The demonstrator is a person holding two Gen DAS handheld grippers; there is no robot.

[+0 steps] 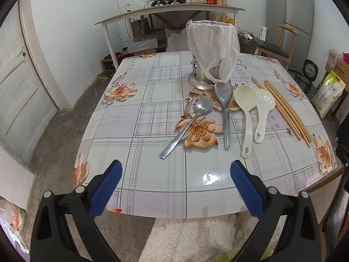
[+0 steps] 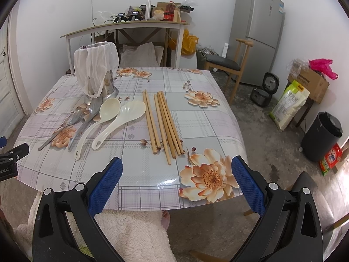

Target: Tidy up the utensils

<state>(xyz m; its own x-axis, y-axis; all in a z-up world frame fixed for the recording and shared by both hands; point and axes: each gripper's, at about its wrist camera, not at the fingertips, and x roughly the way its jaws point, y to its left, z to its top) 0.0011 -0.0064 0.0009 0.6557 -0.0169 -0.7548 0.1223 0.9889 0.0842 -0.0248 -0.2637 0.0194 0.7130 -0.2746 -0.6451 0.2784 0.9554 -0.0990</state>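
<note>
Both my grippers, left point(image 1: 175, 180) and right point(image 2: 176, 179), hang wide apart and empty at lower frame, utensils untouched mid-table: chopsticks point(image 2: 162, 122) could roll, and the bag-draped holder point(image 1: 210, 54) at upper center may snag or tip.

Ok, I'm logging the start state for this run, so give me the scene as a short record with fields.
left gripper: open, empty, at table's near edge
right gripper: open, empty, at table's near edge
holder: metal, upright, plastic bag draped over it
metal spoons: two, and, flat on table
plastic spoons: two, and, side by side
chopsticks: loose bundle, flat
table: floral cloth
</note>
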